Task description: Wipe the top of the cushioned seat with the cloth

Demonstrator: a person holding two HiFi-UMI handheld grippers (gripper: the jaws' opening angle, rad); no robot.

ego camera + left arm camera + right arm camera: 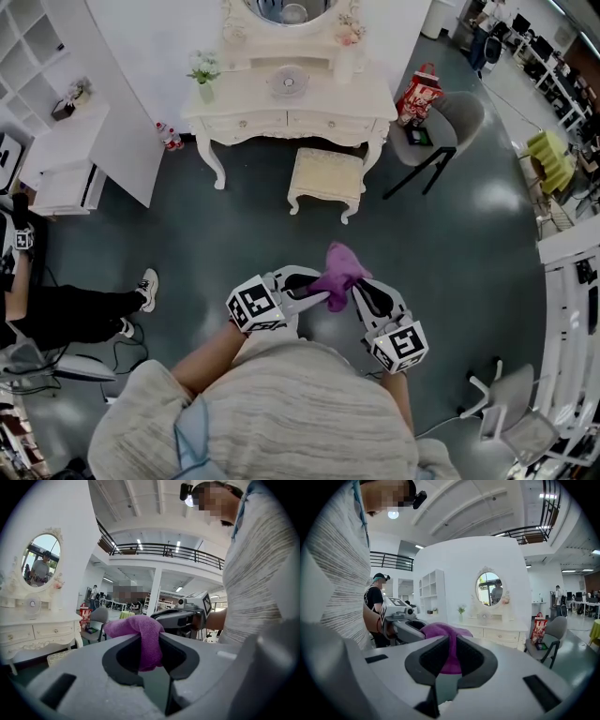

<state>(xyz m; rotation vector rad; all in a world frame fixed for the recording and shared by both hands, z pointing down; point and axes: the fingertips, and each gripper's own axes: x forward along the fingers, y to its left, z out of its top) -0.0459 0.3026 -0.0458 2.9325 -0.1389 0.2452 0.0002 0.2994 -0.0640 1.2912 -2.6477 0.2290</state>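
Observation:
A purple cloth [338, 271] is bunched up in the air between my two grippers, well in front of the cushioned stool. My left gripper [314, 298] is shut on one end of the cloth [143, 637]. The right gripper [349, 292] is shut on the other end of the cloth [447, 648]. Each gripper view shows the other gripper close by, level with it. The cream cushioned stool [325, 175] stands on the dark floor under the front of the white dressing table [286, 103], some way ahead of both grippers.
A grey chair [441, 131] with a red bag [418, 94] beside it stands right of the table. White shelving [66, 159] is at the left. A seated person's legs [80, 309] stretch in from the left. Another grey chair [511, 422] sits at the lower right.

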